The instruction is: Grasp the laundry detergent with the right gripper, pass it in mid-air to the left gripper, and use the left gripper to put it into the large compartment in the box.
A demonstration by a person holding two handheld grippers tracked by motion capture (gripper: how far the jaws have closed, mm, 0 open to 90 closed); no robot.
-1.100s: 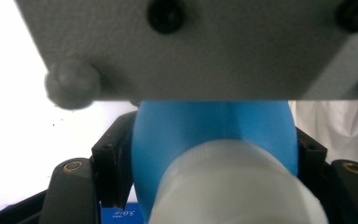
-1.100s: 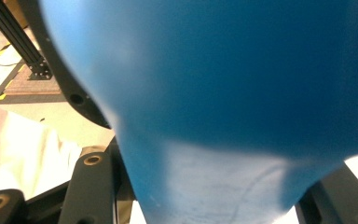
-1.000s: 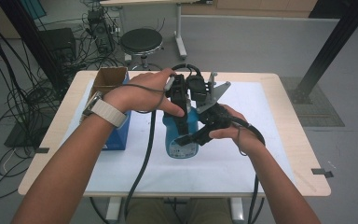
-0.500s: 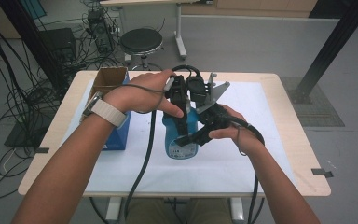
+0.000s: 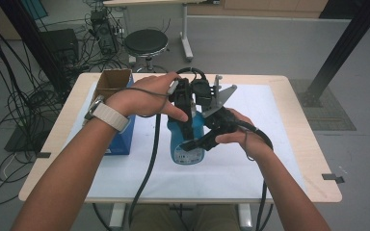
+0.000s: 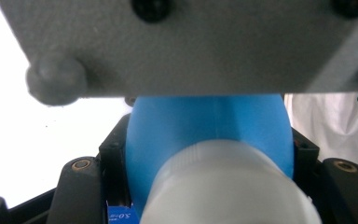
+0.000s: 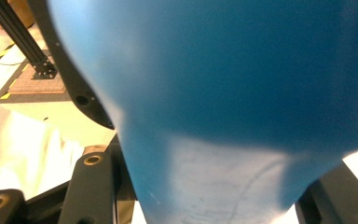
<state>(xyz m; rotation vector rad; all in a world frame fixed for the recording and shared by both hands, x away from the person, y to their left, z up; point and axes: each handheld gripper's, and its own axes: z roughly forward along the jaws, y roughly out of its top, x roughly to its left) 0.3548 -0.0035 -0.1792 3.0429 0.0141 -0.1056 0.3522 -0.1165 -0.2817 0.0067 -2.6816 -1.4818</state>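
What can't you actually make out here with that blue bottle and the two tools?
- Blue plastic bottle: high view, upper part hidden by hands and tools.
- White cap: left gripper view, cut off by bottom edge.
- Label print: too small.
- Brown cardboard box: inside hidden by its walls.

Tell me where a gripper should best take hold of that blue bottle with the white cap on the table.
Grip the blue bottle across its narrower upper body, just under the white cap, coming from the side. It stands upright and tapers toward the top, so the jaws should span it there, as the left gripper does.
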